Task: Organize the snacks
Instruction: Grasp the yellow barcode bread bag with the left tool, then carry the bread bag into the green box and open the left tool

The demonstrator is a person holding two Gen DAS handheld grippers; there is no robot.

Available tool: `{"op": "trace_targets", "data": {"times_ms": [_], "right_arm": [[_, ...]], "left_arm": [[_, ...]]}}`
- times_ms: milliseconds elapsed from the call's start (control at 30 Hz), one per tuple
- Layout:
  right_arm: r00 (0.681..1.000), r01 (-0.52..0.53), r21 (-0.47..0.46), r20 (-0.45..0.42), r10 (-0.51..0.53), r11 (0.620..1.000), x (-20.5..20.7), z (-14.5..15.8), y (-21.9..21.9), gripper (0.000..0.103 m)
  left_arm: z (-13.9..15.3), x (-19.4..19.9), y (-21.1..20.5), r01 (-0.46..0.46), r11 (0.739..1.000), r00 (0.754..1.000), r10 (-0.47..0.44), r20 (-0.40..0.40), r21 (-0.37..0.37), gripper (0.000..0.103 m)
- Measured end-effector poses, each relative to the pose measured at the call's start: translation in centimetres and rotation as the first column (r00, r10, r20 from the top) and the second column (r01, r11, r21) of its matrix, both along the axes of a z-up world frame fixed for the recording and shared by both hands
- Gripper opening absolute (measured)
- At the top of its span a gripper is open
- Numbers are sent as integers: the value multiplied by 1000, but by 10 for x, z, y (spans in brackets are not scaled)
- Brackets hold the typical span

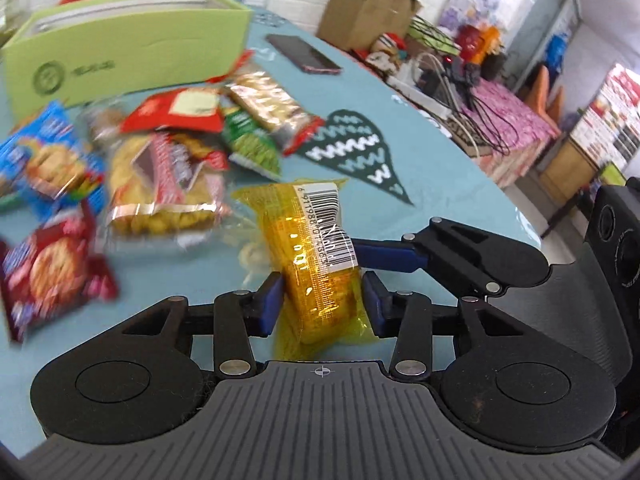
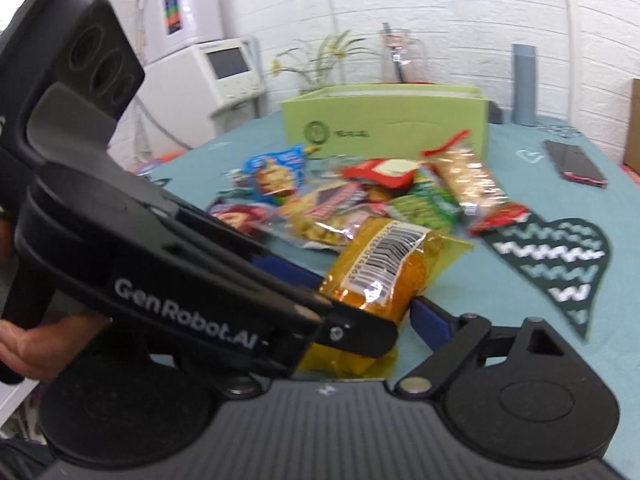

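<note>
A: Left wrist view, entry on risks. Counter (image 1: 440,168) under a teal cloth; green box (image 1: 132,60) open at the far side; heap of snack packets (image 1: 168,148) between it and the grippers. Left gripper (image 1: 323,304): jaws closed on the yellow packet (image 1: 320,264), blue pads pressing both flanks at its lower half.

B: And the right gripper (image 1: 384,256)?

A: Jaws wide, gripping nothing. One blue finger lies just beside the packet's barcode side; the right wrist view shows the packet (image 2: 384,276) partly behind the left gripper's body.

B: Failure modes?

A: Judgement only: the glossy film may slide from the pads if lifted quickly. The grippers stand crowded, so the right finger could knock the packet askew. The loose top end might drag neighbouring packets.

B: Appearance of the packet?

A: Translucent amber wrapper, white barcode label, crinkled, shiny highlights, lumpy contents; soft, likely crushable.
</note>
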State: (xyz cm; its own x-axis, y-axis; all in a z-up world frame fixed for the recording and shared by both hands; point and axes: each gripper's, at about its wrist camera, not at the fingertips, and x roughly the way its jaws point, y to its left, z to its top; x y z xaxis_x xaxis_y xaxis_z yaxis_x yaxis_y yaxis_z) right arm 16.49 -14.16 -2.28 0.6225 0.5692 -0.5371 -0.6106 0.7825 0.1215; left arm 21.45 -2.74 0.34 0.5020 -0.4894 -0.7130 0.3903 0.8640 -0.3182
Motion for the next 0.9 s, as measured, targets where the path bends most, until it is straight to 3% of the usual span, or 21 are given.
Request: {"op": "trace_targets", "data": {"times_ms": [100, 200, 300, 433, 467, 500, 567, 733, 900], "right_arm": [[999, -50, 10, -11, 50, 999, -5, -3, 13, 93], [1000, -15, 1, -2, 15, 1000, -7, 1, 15, 93], [999, 36, 29, -26, -35, 999, -11, 2, 6, 93], [998, 38, 20, -50, -37, 999, -8, -4, 13, 93], [998, 39, 18, -55, -38, 999, -6, -6, 15, 89], [998, 38, 23, -56, -36, 999, -5, -8, 17, 88], [999, 46, -6, -28, -46, 999, -5, -7, 20, 76], [996, 52, -21, 67, -51, 998, -13, 25, 8, 74], [984, 92, -29, 155, -86, 995, 22, 54, 0, 77]], "left_arm": [[-2, -12, 20, -65, 998, 998, 64, -22, -28, 28], [-1, -13, 37, -121, 990, 992, 118, -48, -72, 35], [3, -12, 43, -131, 987, 991, 129, -30, -92, 43], [-6, 0, 43, -128, 986, 991, 122, -64, -108, 44], [-10, 2, 43, -122, 984, 991, 113, -76, -129, 43], [-11, 3, 43, -116, 983, 991, 105, -79, -141, 35], [-12, 3, 43, -103, 981, 991, 88, -98, -163, 19], [22, -1, 36, -39, 976, 999, 35, -21, -216, 18], [56, 36, 22, 0, 975, 997, 17, 72, -223, 19]]}}
